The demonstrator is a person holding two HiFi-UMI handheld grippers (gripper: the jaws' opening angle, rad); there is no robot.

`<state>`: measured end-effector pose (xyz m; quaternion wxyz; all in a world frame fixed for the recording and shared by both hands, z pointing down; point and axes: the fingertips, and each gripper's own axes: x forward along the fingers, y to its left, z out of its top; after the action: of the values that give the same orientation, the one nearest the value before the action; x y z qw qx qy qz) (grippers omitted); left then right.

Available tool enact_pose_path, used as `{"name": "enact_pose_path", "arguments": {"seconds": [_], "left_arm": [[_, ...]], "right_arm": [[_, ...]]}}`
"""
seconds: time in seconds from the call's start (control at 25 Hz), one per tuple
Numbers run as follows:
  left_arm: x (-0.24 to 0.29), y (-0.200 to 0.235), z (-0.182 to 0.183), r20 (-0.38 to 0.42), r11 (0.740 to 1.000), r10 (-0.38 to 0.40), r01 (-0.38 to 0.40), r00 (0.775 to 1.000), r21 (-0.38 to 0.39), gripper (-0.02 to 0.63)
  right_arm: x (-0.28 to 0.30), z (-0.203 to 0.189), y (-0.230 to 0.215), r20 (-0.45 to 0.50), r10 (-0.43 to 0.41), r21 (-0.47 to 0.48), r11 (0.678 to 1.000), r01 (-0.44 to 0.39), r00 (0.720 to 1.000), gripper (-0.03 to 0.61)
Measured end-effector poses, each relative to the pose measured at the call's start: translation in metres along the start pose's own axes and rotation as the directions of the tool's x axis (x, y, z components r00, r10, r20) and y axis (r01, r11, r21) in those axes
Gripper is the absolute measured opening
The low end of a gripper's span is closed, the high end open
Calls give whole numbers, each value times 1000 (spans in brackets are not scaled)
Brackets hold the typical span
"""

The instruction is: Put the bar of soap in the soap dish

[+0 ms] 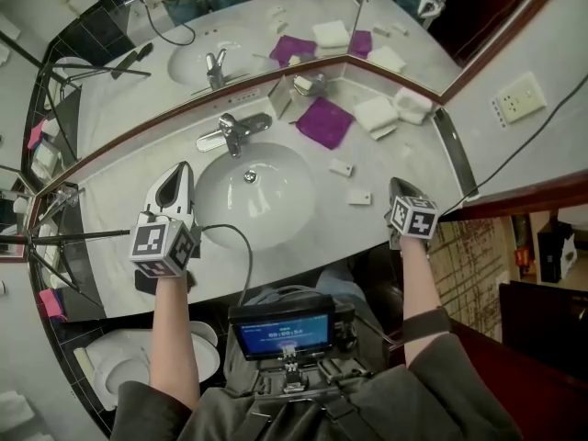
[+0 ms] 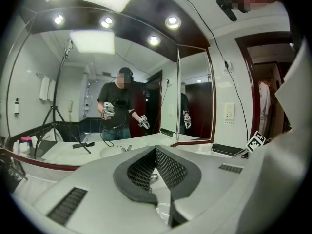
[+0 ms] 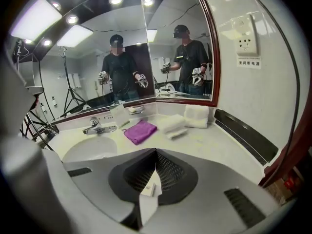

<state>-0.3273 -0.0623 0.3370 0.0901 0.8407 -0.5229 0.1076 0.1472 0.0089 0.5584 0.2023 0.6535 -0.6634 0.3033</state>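
**Carry stage, right side loaded**

Head view. A pale marble bench (image 1: 312, 232) wraps a white oval basin (image 1: 276, 205), with a chrome tap (image 1: 234, 132) at its far-left rim. The left hand-held gripper (image 1: 176, 180) hovers at the basin's left edge. The right hand-held gripper (image 1: 399, 187) is over the near right of the bench. Two small white rectangular blocks (image 1: 341, 166) lie between basin and right hand-held gripper. On the far side, against the mirror, is a small metal soap dish (image 1: 310, 84). A crumpled purple cloth (image 1: 323, 122) lies just near of it, with folded white towels (image 1: 377, 115) to the right.

Left gripper view. The jaws are pressed together with nothing between them.

Right gripper view. The jaws are clamped on a small white flat wrapped bar of soap (image 3: 147, 191). That is my reading of the thin labelled packet, and it is not certain. The soap dish sits well apart from it, far and left by the mirror. Something pale may already lie in it, but it is too small to tell.

Handling, judged. The bar looks light, stiff and thin. Its wrapper looks slick, so it could pivot or slide between the pads. Best hold is across the broad flat faces near the middle. It should be lowered right into the soap dish before release, since it would likely skid on metal if dropped.
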Motion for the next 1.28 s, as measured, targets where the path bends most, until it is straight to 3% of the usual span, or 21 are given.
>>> {"name": "enact_pose_path", "arguments": {"seconds": [0.32, 0.68, 0.92, 1.28], "left_arm": [[4, -18, 13, 9, 999, -21, 21, 1000, 42, 1], [19, -44, 26, 12, 996, 75, -75, 997, 43, 1], [23, -75, 25, 3, 985, 165, -165, 986, 53, 1], [12, -107, -3, -32, 989, 148, -147, 989, 13, 1]], "right_arm": [[4, -8, -3, -8, 23, 6, 1000, -23, 1000, 17], [19, 7, -19, -26, 123, -46, 991, -124, 992, 17], [27, 33, -33, -45, 221, -132, 965, -225, 974, 17], [10, 106, -39, 56, 213, -214, 957, -197, 975, 17]]}}
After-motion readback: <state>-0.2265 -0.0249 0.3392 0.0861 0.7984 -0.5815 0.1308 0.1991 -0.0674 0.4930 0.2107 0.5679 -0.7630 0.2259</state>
